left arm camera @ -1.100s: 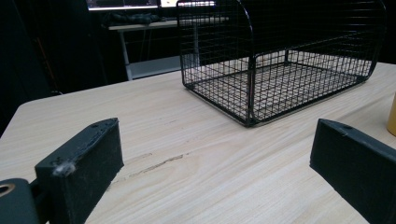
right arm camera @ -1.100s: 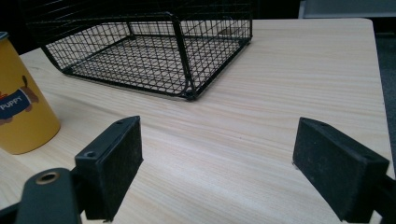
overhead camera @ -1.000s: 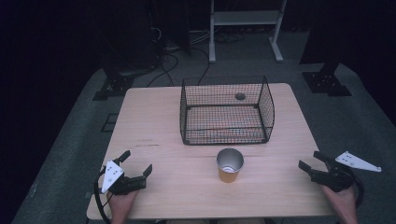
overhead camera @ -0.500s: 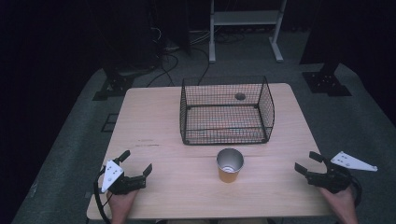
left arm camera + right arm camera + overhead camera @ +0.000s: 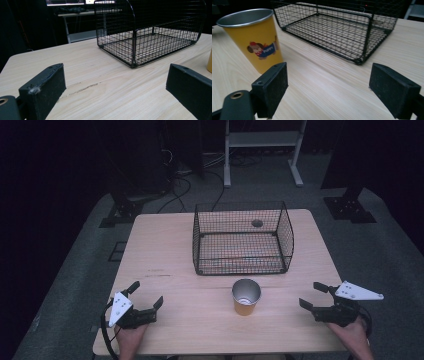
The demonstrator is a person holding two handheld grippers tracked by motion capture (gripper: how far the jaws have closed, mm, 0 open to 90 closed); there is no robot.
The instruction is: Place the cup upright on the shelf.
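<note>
two grippers are seen from above, the left gripper [image 5: 146, 295] and right gripper [image 5: 313, 296] both spread, the cup [image 5: 246, 296] upright between them before the basket [image 5: 243, 240]. in the right gripper view, the cup [image 5: 253, 37] is seen near the left jaw, untouched.

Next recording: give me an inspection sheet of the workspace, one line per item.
Surface: light wooden table, with a faint dark scratch left of the basket.
Job's things: yellow metal cup with a cartoon dog print, upright and untouched; black wire basket behind it, apart from it, nothing seen inside.
Clutter: nothing seen.
Grippers: left gripper open, holding nothing, at the near left edge; right gripper open, holding nothing, at the near right, fingers pointing toward the cup.
Cables: black cable trailing from the left gripper; loose cables on the floor beyond the table.
Surroundings: dark room, grey floor, white-framed stand behind.
</note>
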